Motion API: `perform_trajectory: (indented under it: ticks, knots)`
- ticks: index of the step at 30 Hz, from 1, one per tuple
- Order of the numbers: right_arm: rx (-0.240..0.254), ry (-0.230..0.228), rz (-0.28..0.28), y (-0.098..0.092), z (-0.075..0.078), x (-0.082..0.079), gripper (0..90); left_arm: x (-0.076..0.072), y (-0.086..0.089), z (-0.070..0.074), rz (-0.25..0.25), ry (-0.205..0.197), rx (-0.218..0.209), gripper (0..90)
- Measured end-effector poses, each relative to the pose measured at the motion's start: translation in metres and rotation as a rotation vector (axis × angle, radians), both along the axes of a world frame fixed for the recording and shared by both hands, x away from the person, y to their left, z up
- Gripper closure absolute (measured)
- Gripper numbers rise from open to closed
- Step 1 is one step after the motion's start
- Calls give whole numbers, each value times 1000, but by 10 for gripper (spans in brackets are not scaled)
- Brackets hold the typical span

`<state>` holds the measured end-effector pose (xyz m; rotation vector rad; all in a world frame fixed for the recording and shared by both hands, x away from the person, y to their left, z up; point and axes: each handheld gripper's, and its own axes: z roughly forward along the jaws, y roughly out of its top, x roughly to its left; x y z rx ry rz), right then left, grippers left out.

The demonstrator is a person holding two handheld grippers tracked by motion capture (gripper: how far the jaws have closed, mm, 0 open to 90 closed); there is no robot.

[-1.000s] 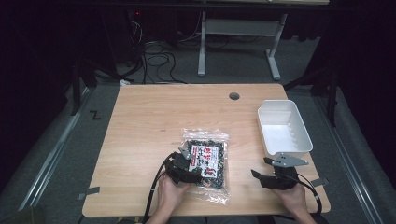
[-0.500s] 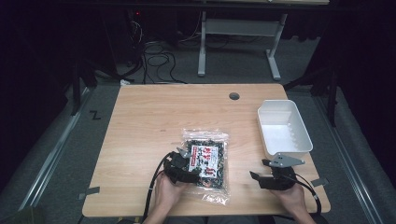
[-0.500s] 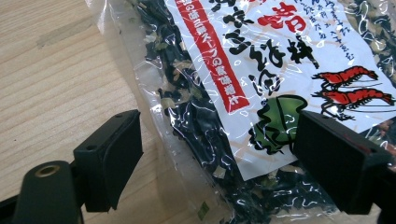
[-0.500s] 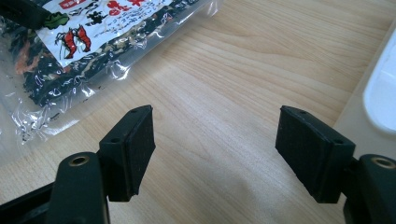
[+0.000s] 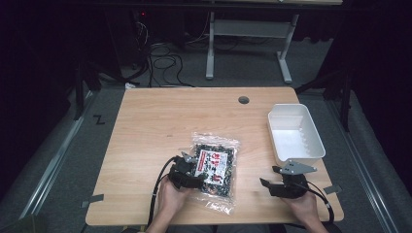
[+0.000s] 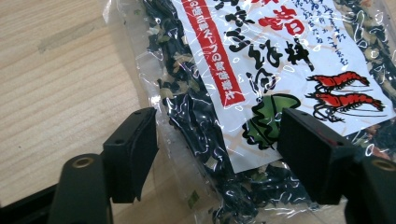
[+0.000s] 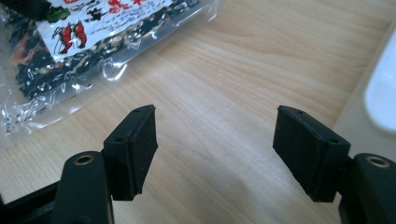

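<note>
Seaweed bag [image 5: 214, 167] is seen flat on table [image 5: 160, 121], near its 6 o'clock edge, w/ white tray [image 5: 311, 145] at 3 o'clock. L gripper [image 6: 217, 135] jaws have just been closing w/ bag's edge between them; pads aren't seen pressing yet. R gripper [image 7: 215, 135] is held spread, nothing inside. Bag is judged light, soft, slippery film w/ brittle contents, so it's best pinched at a sealed edge.

In the left gripper view the snack bag [image 6: 261, 93] runs off the top and right edges, its label [image 6: 289, 70] cut short. In the right gripper view the bag [image 7: 70, 51] is cropped at the top and left, and the white tray [image 7: 383, 93] is a blurred sliver at the right edge. In the high view the left claw [image 5: 187, 170] hides the bag's near left corner; its print is too small to read.
</note>
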<state>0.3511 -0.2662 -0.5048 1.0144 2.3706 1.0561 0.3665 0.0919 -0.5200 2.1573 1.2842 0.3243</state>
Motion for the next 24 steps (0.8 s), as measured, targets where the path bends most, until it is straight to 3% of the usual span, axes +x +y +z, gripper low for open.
perform_trajectory:
  ticks: [4, 7, 12, 24]
  knots:
    - [37, 11, -11, -2, 3, 2, 278, 2, 3, -1, -16, 10, -14, 329]
    - [64, 35, -11, -4, 5, 3, 258, 1, 2, -1, -25, -3, -6, 334]
    - [82, 30, -4, -5, 12, 2, 249, 0, -1, -1, -47, -17, -4, 341]
    - [65, 18, 12, -3, 26, 8, 243, -4, -9, -2, -103, -27, -10, 344]
